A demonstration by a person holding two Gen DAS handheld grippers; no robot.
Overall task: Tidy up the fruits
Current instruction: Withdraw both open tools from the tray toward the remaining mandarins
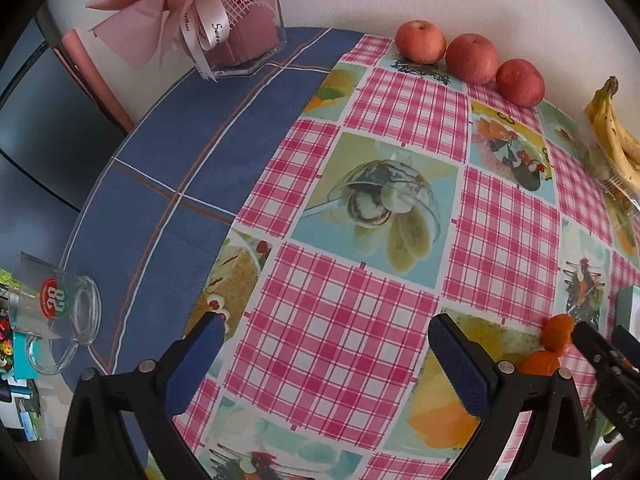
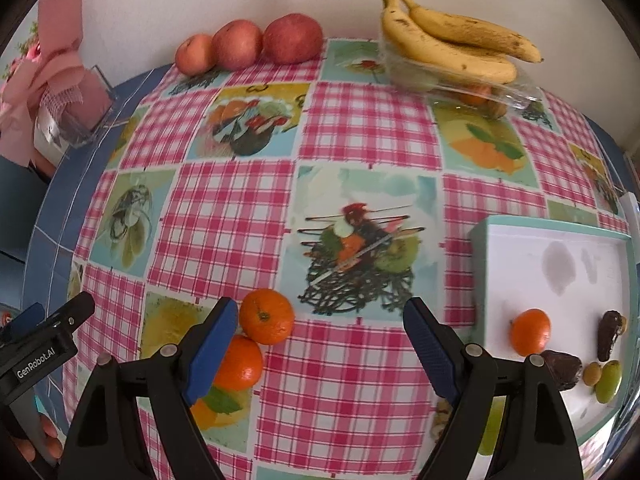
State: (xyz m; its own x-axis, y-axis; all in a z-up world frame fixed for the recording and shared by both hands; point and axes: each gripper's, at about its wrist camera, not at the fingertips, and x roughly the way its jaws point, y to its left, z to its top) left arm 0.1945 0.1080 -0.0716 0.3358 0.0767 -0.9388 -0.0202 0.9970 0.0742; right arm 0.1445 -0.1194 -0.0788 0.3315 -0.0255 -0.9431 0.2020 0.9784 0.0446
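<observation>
Two tangerines (image 2: 267, 322) (image 2: 239, 364) lie touching on the checked tablecloth, just left of my right gripper's left finger. My right gripper (image 2: 320, 312) is open above the cloth with nothing between its fingers. A third tangerine (image 2: 530, 332) sits in the white tray (image 2: 560, 236) at the right. Three red apples (image 1: 472, 58) line the wall, and bananas (image 2: 452, 40) rest on a clear plastic box (image 2: 516, 98). My left gripper (image 1: 326, 332) is open and empty over the cloth; the two tangerines (image 1: 558, 332) lie to its right.
The tray also holds dark dried fruits (image 2: 610, 334) and small green ones (image 2: 608, 378). A glass mug (image 1: 56, 308) lies on its side at the table's left edge. A pink bouquet in a clear box (image 1: 240, 40) stands at the back left. A hand (image 2: 44, 440) holds the left gripper.
</observation>
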